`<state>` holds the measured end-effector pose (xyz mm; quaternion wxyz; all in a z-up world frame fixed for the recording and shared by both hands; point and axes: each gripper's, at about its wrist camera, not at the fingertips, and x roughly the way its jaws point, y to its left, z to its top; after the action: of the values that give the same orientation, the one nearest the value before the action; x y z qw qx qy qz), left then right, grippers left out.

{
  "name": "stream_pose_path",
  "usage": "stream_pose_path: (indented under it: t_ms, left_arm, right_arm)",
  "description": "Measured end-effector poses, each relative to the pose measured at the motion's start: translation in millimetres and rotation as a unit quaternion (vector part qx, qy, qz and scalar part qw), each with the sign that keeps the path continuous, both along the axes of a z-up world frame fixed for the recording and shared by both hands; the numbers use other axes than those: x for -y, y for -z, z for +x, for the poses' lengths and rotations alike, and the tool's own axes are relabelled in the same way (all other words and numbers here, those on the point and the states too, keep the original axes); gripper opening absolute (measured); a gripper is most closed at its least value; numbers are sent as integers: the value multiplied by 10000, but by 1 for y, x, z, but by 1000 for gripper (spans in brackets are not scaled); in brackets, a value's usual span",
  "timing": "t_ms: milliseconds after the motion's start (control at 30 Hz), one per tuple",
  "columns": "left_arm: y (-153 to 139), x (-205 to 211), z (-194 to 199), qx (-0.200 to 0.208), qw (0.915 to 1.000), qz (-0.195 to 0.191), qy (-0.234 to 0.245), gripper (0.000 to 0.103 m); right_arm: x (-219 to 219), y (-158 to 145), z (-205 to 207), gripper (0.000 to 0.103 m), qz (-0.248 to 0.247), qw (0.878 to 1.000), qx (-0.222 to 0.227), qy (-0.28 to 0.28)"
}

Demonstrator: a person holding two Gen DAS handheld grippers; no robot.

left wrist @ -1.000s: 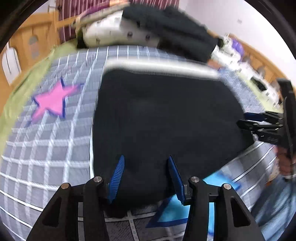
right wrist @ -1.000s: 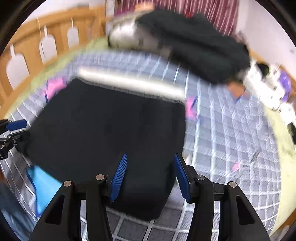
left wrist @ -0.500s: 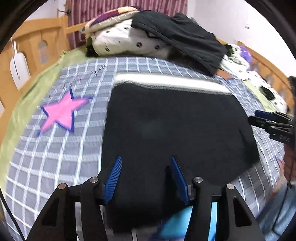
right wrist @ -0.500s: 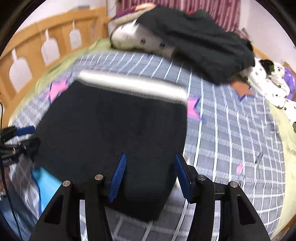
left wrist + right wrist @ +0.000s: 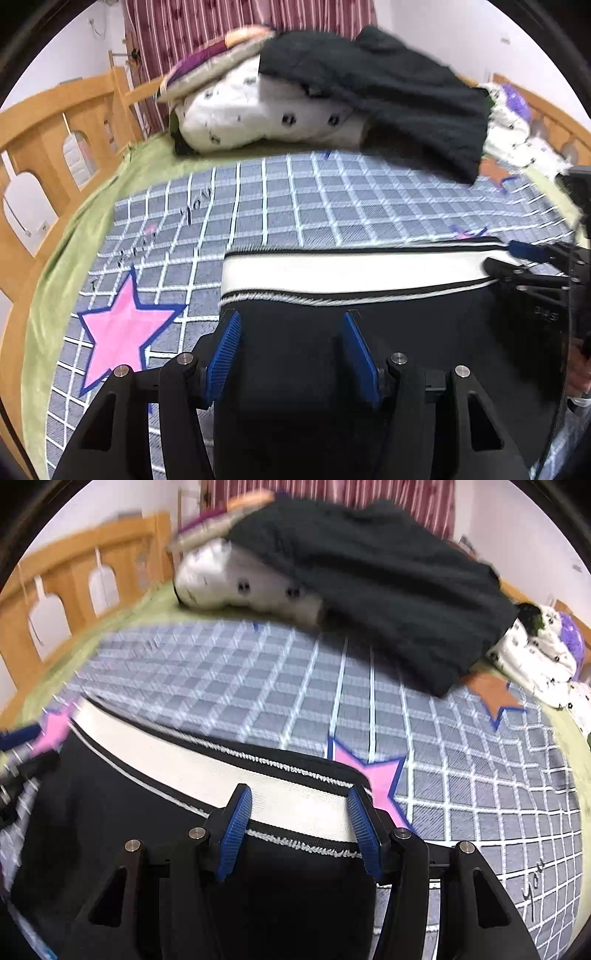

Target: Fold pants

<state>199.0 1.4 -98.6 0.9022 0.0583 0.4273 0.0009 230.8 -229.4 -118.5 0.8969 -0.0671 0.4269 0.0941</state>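
Pants (image 5: pixel 369 354) lie flat on the bed (image 5: pixel 295 199), black, already a compact rectangle, so at least one fold looks done. White waistband (image 5: pixel 351 273) is the far edge, running straight across. No loose legs visible in either view; the near end is hidden under the grippers.

Left gripper (image 5: pixel 291 350) sits over the left part of the pants just short of the waistband, jaws spread, nothing between them. Right gripper (image 5: pixel 301 830) is over the right end of the waistband, jaws also spread, straddling the band but not pinching it. In the left view the right gripper's tip shows at the band's right corner.

Judgement: mid-to-late. Left to do is probably one more fold or a final smoothing; can't confirm the layer count from here.

Surface: grey-blue checked blanket (image 5: pixel 461 794) with pink stars (image 5: pixel 122 328), over a green sheet (image 5: pixel 74 243). Soft, so cloth will drag and bunch if pushed.

Room: wooden bed rail (image 5: pixel 48 125) on the left, striped maroon curtain (image 5: pixel 221 33) behind. Pillow (image 5: pixel 266 114) with black clothes (image 5: pixel 388 583) draped on it, well apart from the pants. More spotted white laundry (image 5: pixel 535 664) at far right.
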Motion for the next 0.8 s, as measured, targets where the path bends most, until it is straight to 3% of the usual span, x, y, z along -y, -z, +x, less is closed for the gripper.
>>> stream_pose_path:
  t_ms: [67,133,233,567,667,800]
  left_arm:
    - [19,-1,10,-194,9997,133,5,58]
    - [26,-2,11,-100,9997,207,62,66]
    - [26,-6,12,-123,9999,36,44,69]
    - [19,-12,11,26,9999,-117,-108,70]
    - [17,-12,11,104,9998,-111,-99,70]
    - [27,-15,14,-56,9997,-238,-98,73]
  right_arm:
    - [3,6,3,55,75,9999,95,12]
    - [5,6,4,55,135,9999,66,39]
    - [4,7,2,55,148,9998,132,18]
    - [3,-6,-5,55,7,9993,367,2]
    - [4,-3,-5,55,53,9998,187,-84]
    - [8,5,-3,66,106,9994,341,-27]
